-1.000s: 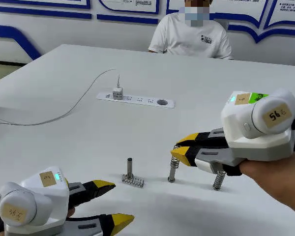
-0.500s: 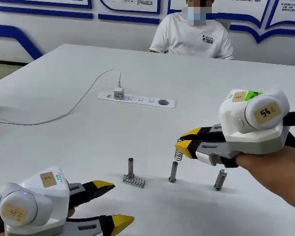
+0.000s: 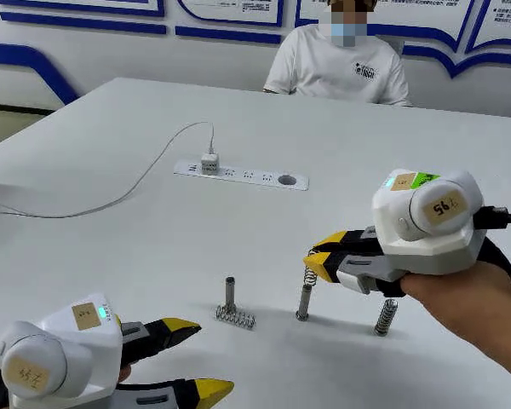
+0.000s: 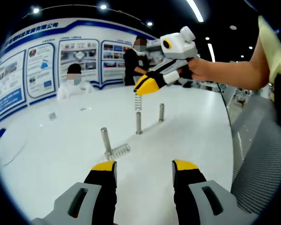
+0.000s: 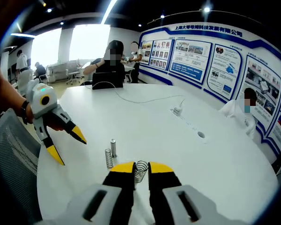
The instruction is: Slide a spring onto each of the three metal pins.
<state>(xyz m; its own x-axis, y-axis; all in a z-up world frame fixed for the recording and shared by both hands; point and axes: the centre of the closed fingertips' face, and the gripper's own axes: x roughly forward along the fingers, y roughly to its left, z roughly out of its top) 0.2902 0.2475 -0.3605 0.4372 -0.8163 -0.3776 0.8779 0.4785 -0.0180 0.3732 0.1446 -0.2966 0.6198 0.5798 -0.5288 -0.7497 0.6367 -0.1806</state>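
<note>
Spring [image 5: 140, 171] sits clamped between your right gripper's [image 5: 141, 166] nearly closed fingers in its own view; the left gripper view shows it hanging just above the middle pin [image 4: 138, 123]. Your left gripper's [image 4: 144, 165] fingers stand wide apart, empty.

Right gripper [image 5: 141, 166] — yellow-tipped jaws nearly together, clamped on a spring [image 5: 140, 170] that stands up between the tips. Landmark: one upright metal pin [image 5: 113, 147] on the white table [image 5: 215, 173]. Held spring sits nearer the camera than the pin, slightly right of it. Second spring [image 5: 108, 158] just left of the pin's base. Left gripper [image 5: 71, 150] well left of the pin, in a hand — jaws spread wide. Power strip [image 5: 187, 123] and its cable [image 5: 145, 99] lie far beyond the pin, to the right.
</note>
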